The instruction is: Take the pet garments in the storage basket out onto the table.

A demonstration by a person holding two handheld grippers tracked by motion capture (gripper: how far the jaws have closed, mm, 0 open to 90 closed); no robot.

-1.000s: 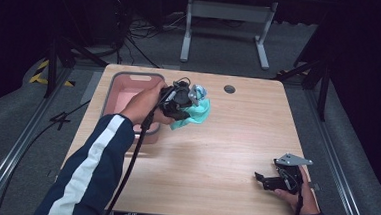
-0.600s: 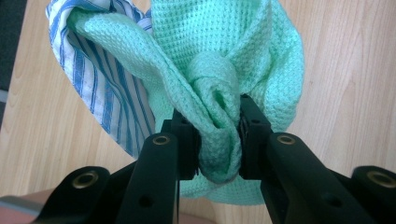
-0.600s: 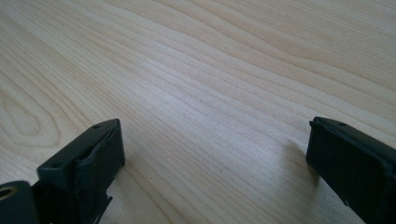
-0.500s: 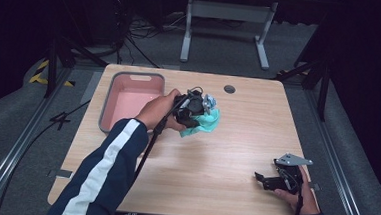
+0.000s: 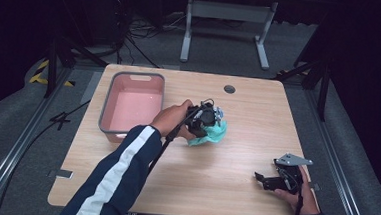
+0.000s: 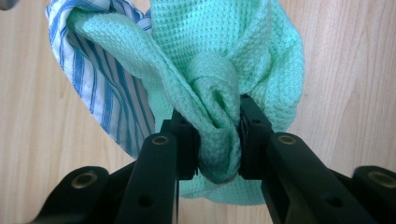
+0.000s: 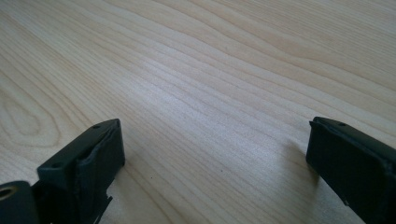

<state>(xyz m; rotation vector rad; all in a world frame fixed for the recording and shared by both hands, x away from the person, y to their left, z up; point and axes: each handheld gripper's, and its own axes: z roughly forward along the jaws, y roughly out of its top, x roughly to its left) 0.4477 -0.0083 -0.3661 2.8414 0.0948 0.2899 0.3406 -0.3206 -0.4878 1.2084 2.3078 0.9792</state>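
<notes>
Left gripper [image 6: 218,140] pinches a fold of my green cloth [image 6: 224,60], just right of the pink tub [image 5: 131,106]. Striped cloth [image 6: 102,88] hangs along and may drop off.

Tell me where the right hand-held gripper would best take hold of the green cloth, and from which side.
Probably the loose green cloth edge draping toward the table's near right, coming in from the right: the left hand-held gripper already pinches the bunched fold, and the right hand-held gripper stands open on that side.

A lab: dark curtains, floor rails [image 5: 23,142], cables [image 5: 132,39].
</notes>
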